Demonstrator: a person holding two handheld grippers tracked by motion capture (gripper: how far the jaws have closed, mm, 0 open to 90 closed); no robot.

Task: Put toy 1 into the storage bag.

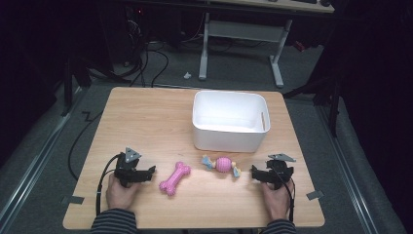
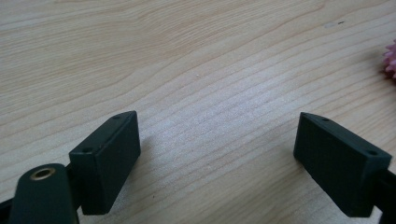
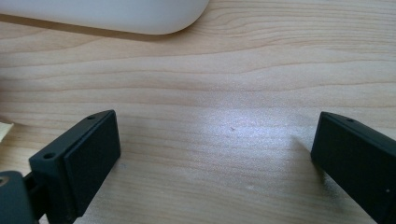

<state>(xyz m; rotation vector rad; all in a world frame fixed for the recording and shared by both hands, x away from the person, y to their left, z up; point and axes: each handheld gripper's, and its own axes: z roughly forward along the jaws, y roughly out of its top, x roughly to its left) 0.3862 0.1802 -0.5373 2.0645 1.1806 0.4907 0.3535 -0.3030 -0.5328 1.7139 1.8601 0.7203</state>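
High view: table (image 1: 146,117) mid-frame, white bin (image 1: 229,122) upper centre-right, nothing visible inside it. Pink bone (image 1: 175,179) lower centre, lying diagonal. Pink ball w/ rope ends (image 1: 221,165) just right of it, in front of the bin, apart from bin wall. Left gripper (image 1: 152,170) lower left, held in left hand (image 1: 122,191), resting low on the table, tips pointing right twd the bone, near it but not touching. Right gripper (image 1: 253,171) lower right, in right hand (image 1: 276,199), tips pointing left twd the ball's rope end, near, no contact. Striped sleeves at the bottom edge. Cables trail from both grippers.

Left gripper view: jaws spread wide, bottom left and bottom right of the frame, bare wood between them, nothing held. Bit of pink bone (image 2: 390,59) at the right edge, upper half, well clear of the jaws.

Right gripper view: jaws also wide apart, bottom corners, only tabletop between them, nothing gripped. Bin (image 3: 107,16) corner along the top left edge. Pale sliver at the left edge mid-height, prob the rope end, can't tell for sure.
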